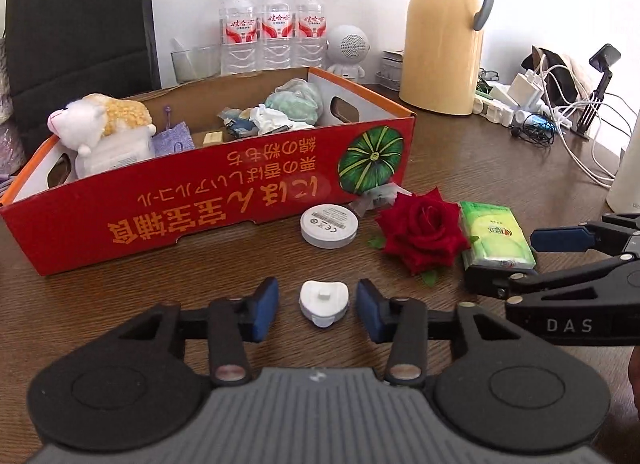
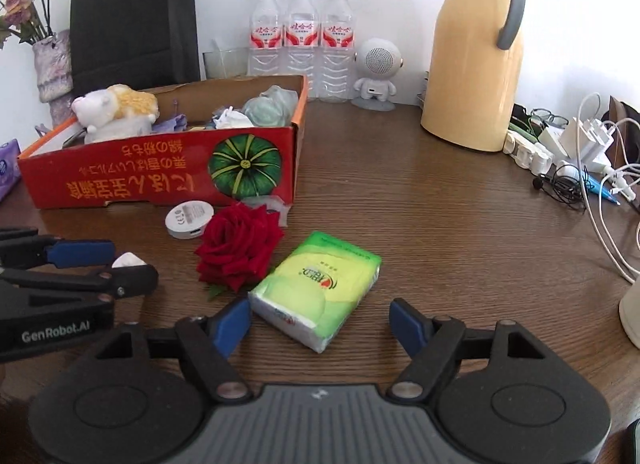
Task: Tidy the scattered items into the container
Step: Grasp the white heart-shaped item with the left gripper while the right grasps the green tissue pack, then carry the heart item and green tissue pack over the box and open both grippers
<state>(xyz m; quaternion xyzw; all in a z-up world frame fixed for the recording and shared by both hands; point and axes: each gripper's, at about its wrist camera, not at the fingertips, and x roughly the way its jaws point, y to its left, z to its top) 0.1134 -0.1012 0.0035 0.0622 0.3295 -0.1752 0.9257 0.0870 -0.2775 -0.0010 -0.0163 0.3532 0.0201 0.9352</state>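
The left hand-held gripper (image 1: 317, 310) sat open around a small white plastic plug-thing (image 1: 324, 303), mostly hidden in the right view. The right hand-held gripper (image 2: 320, 324) was open by the glossy tissue pack (image 2: 316, 290). Both lay on the woodgrain counter (image 2: 440, 204) outside the red cardboard box (image 1: 224, 200); open room to the right.

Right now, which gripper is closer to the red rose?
Right. The right gripper is open around the green tissue pack, which touches the red rose. The left gripper sits farther back, its fingers either side of a small white plug.
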